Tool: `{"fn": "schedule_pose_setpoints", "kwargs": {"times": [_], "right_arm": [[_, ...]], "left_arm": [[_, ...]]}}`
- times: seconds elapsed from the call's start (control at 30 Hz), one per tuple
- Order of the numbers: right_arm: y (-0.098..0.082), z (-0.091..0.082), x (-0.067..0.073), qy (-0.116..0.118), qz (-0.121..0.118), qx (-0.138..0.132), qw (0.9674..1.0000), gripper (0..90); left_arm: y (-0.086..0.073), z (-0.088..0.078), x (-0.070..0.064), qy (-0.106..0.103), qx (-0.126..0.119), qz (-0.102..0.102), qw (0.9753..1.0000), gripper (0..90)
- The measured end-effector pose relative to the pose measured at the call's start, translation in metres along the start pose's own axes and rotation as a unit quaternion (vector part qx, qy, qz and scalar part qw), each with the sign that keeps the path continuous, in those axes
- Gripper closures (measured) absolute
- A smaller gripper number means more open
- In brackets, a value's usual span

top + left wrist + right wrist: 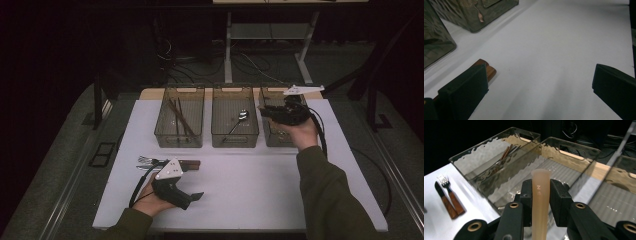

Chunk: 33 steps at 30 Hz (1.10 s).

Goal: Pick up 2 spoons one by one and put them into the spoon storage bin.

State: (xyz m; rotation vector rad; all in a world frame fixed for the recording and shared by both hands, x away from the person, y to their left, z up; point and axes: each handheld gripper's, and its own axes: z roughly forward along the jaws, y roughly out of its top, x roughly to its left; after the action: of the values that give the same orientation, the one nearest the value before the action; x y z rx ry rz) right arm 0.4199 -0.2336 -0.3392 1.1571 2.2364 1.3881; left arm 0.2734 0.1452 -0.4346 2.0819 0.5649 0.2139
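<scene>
Tan handle (540, 202) stamped "N S" sits pinched in the right claw (540, 195); left claw (536, 87) spread.

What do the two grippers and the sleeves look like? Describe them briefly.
The left gripper and the right gripper are both black with a pistol-style handle. Each carries a pale grey three-cornered plate on top and trails a black cable. The right gripper's jaws have brass-coloured pivot rings. Both forearms wear olive-green sleeves.
</scene>
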Motion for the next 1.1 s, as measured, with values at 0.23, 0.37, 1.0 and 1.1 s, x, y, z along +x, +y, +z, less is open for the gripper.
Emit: {"fn": "schedule_pose_setpoints", "kwargs": {"times": [0.23, 0.37, 1.0, 1.1], "right_arm": [[0.018, 0.036, 0.002, -0.001, 0.003, 0.012, 0.9999, 73.1], [0.023, 0.056, 0.004, -0.002, 0.008, 0.018, 0.9998, 73.1], [0.007, 0.087, 0.011, -0.004, 0.018, 0.056, 0.9982, 35.0], [0.003, 0.072, 0.012, 0.004, 0.017, 0.050, 0.9986, 33.1]], "left_arm": [[0.000, 0.000, -0.001, 0.002, 0.002, 0.000, 1.0000, 0.0], [0.000, -0.001, 0.000, 0.002, 0.005, 0.006, 1.0000, 0.0], [0.000, -0.002, 0.001, 0.002, -0.002, 0.002, 1.0000, 0.0], [0.000, -0.002, 0.000, 0.002, -0.002, 0.000, 1.0000, 0.0]]}}
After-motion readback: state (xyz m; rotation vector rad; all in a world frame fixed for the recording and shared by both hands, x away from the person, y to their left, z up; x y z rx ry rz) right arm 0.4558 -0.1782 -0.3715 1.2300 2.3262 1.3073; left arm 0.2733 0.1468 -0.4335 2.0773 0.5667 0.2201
